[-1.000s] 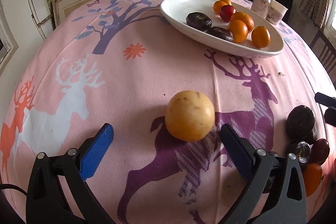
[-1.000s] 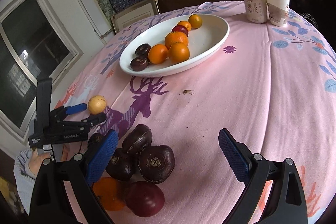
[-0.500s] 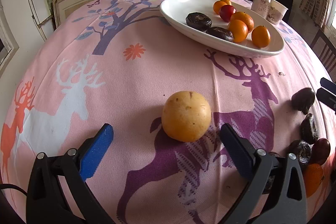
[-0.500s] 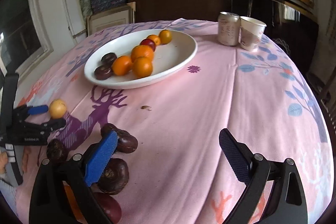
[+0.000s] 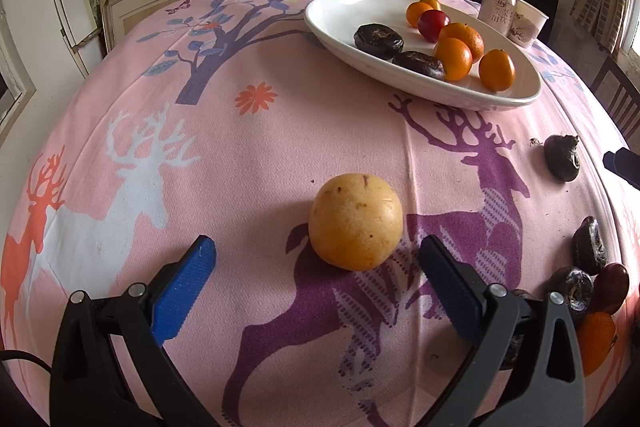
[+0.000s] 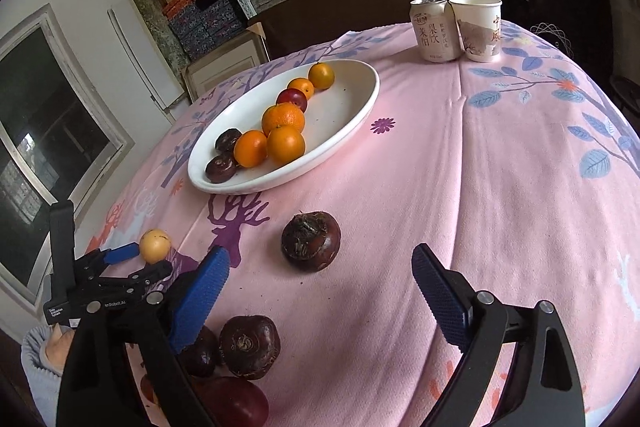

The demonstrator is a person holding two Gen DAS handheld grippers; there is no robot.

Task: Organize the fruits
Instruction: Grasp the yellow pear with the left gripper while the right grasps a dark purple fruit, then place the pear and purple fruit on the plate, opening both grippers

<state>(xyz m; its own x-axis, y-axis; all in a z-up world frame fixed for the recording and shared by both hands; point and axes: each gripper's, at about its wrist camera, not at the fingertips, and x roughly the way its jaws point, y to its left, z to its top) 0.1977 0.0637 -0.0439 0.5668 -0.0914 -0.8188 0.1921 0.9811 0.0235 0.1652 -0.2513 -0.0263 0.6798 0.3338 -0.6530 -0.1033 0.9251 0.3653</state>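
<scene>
Round speckled yellow fruit (image 5: 355,221) is sitting on pink printed cloth (image 5: 248,155), untouched between my left gripper (image 5: 316,267) fingers, spread wide; right gripper (image 6: 320,275) gaping, empty, facing glossy dark chestnut (image 6: 311,241).

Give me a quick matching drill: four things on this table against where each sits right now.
Things:
1. yellow fruit
2. red plum
3. paper cup
4. lone dark chestnut

Places:
A. beside the drink can
B. on the white plate
C. between the left tool's open fingers
D. on the cloth ahead of the right tool

Pairs: 1-C, 2-B, 3-A, 4-D
</scene>
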